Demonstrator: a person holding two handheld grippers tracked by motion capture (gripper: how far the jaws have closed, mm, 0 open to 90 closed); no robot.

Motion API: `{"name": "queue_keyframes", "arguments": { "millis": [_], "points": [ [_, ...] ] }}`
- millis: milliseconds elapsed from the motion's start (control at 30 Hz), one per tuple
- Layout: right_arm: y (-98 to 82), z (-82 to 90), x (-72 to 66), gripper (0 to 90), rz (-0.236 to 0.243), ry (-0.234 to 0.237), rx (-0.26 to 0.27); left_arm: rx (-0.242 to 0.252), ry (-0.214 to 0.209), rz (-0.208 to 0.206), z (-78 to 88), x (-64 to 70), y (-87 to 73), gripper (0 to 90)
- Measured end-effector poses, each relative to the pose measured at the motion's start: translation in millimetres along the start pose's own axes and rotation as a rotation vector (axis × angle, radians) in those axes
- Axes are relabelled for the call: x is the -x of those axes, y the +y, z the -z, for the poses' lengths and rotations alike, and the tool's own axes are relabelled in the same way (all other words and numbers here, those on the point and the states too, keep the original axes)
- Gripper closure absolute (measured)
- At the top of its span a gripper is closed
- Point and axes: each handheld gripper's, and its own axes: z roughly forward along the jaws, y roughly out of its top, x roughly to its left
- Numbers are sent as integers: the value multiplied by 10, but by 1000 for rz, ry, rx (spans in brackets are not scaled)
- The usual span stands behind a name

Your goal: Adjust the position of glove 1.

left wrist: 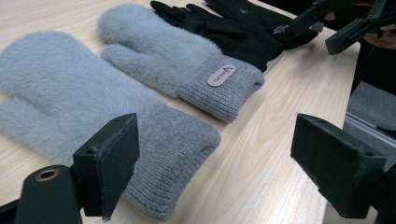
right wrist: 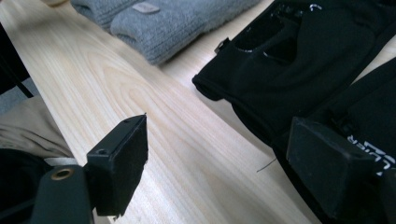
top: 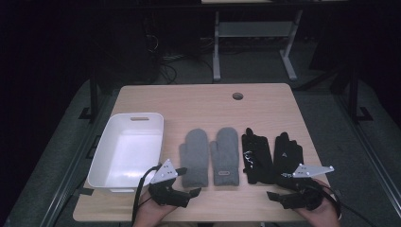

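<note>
Both grippers sat open and empty at the table's near edge: left gripper point(top: 191, 191) before grey mittens point(top: 209, 157), right gripper point(top: 274, 195) before black gloves point(top: 272, 156).

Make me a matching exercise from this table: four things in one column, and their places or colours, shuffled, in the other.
Things:
1. white bin
2. grey mittens
3. black gloves
4. round hole

Descriptions:
A. far side of the tabletop
B. pair at the table's right
C. empties at the table's left edge
D. fluffy pair in the middle

Pairs: 1-C, 2-D, 3-B, 4-A
</note>
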Motion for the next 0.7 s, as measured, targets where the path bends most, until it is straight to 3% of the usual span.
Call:
{"name": "queue_keyframes", "arguments": {
  "millis": [200, 400, 700],
  "points": [
    [53, -41, 12, 202, 12, -8, 0, 4, -6, 15, 23, 14, 3, 152],
    [157, -111, 15, 201, 38, -6, -5, 12, -1, 6, 42, 18, 10, 152],
    [346, -198, -27, 207, 67, 21, -25, 11, 0, 14, 26, 32, -2, 152]
  ]
}}
